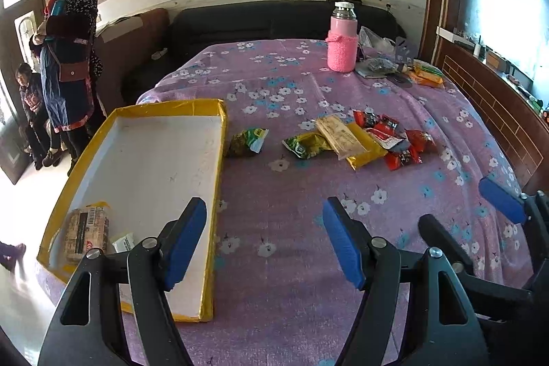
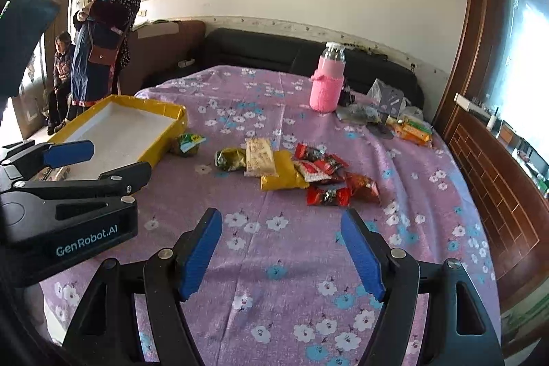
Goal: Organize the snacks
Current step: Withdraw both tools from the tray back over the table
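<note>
Worktop [image 2: 281, 249], purple floral cloth — bare stretch between both grippers and the snack pile [image 2: 295, 174]. Yellow-rimmed tray [image 1: 219, 160] at the left edge, white floor mostly bare; one brown packet [image 1: 85, 234] in its near corner. Pile mid-worktop: green, beige, yellow, red wrappers, crumpled; one green packet [image 1: 247, 143] just beside the tray. Left gripper [image 1: 264, 242] released, jaws wide, empty. Right gripper [image 2: 281, 252] likewise.

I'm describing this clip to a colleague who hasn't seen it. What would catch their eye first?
Probably the heap of snack packets, red, yellow and green, in the middle of the purple flowered cloth. Next, the yellow-rimmed tray at the left, nearly empty but for a brown packet in its near corner. A pink bottle stands at the far side.
</note>
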`<action>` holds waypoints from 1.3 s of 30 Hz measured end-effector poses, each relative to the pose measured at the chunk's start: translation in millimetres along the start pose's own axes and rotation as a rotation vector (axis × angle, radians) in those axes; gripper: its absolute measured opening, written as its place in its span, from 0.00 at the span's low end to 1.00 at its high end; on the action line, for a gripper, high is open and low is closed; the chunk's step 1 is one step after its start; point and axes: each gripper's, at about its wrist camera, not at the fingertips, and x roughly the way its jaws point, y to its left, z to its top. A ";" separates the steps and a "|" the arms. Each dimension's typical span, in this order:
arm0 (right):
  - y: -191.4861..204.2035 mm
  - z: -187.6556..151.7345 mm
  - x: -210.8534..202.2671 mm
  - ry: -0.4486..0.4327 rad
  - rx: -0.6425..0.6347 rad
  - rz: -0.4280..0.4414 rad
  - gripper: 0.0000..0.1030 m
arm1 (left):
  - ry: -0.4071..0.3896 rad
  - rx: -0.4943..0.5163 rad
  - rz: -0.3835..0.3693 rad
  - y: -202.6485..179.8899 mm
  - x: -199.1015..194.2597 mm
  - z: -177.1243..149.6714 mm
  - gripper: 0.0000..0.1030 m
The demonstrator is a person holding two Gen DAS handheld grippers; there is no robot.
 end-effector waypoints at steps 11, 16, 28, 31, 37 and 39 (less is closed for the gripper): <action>-35.1 -11.8 8.2 0.059 0.045 -0.107 0.72 | 0.027 0.006 -0.164 -22.8 19.5 7.8 0.68; -61.1 -16.1 3.1 0.054 0.103 -0.187 0.72 | 0.017 0.029 -0.248 -40.1 19.7 14.0 0.68; -34.2 -2.0 -5.1 -0.014 -0.007 -0.243 0.72 | 0.022 -0.096 -0.278 -4.2 33.7 17.6 0.68; -26.5 -1.4 -3.3 -0.010 -0.027 -0.224 0.73 | 0.027 -0.126 -0.284 1.7 37.5 16.4 0.68; -27.3 -3.8 1.2 0.012 -0.017 -0.220 0.73 | 0.039 -0.107 -0.333 -5.8 40.1 14.2 0.68; -29.3 -4.5 2.4 0.017 -0.005 -0.213 0.73 | 0.037 -0.104 -0.338 -6.5 40.1 14.1 0.68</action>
